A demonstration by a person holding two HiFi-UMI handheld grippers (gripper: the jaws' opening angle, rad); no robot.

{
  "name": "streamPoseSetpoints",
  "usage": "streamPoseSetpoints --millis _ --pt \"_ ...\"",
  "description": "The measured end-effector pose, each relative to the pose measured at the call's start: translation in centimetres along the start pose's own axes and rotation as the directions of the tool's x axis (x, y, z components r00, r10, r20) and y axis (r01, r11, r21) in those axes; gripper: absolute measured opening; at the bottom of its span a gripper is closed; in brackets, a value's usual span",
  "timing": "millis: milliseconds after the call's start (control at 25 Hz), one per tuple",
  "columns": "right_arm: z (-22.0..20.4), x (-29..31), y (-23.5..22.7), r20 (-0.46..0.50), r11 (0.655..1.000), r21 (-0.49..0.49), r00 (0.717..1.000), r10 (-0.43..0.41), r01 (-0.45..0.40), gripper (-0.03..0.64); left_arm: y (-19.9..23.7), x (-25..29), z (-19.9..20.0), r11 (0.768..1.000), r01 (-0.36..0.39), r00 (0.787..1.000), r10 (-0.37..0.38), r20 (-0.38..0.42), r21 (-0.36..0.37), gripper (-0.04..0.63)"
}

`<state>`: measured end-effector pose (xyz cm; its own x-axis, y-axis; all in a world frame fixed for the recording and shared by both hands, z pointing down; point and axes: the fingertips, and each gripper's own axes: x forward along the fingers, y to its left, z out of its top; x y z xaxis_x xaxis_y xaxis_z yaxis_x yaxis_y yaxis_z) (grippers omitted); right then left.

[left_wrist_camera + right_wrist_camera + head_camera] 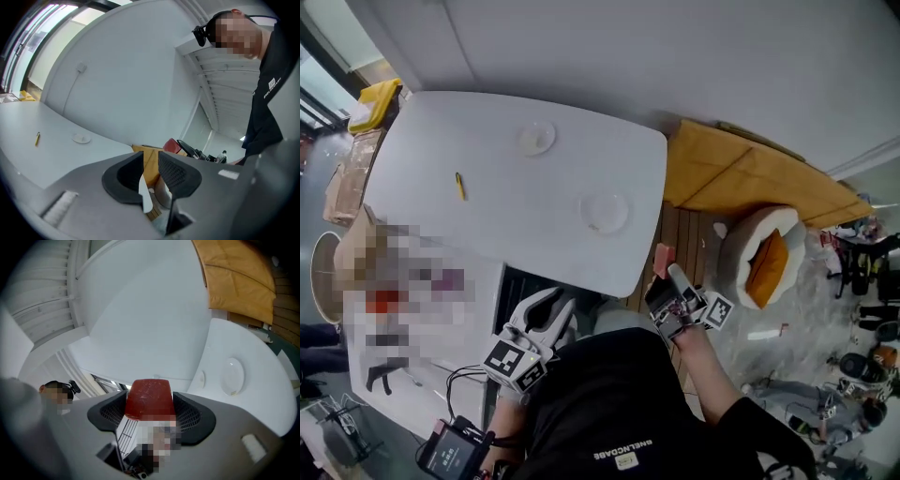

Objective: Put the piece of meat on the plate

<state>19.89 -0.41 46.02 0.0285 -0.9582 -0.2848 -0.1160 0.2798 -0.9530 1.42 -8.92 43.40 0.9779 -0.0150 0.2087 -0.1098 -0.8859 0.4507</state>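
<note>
A red block of meat [149, 397] sits between the pads of my right gripper [151, 404], which is shut on it. In the head view that gripper [668, 278] hangs off the white table's [487, 131] near right corner, over the wooden floor, with the meat [661, 260] at its tip. A clear round plate [605, 212] lies on the table near that corner, and the same plate [232, 376] shows ahead to the right in the right gripper view. My left gripper [555, 307] is below the table's near edge, its jaws [151, 161] a narrow gap apart and holding nothing.
A smaller white dish [536, 138] and a yellow pencil-like stick [459, 186] lie farther back on the table. An orange cushion [750, 178] and a round pet bed [766, 253] sit on the floor to the right. Clutter lines the left side.
</note>
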Motion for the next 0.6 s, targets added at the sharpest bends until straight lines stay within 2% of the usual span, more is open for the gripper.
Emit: streamPoseSetpoints --millis 320,600 --pt "2.3 3.1 -4.8 -0.136 0.997 0.048 0.989 -0.057 0.065 0.308 2.1 0.5 1.7 0.99 -0.138 0.989 0.139 0.044 -0.031 0.107" --pt "1.5 5.0 -10.7 -0.266 0.986 0.054 0.954 -0.136 0.156 0.308 3.7 -0.3 1.7 0.967 -0.248 0.967 0.251 0.051 -0.053 0.109"
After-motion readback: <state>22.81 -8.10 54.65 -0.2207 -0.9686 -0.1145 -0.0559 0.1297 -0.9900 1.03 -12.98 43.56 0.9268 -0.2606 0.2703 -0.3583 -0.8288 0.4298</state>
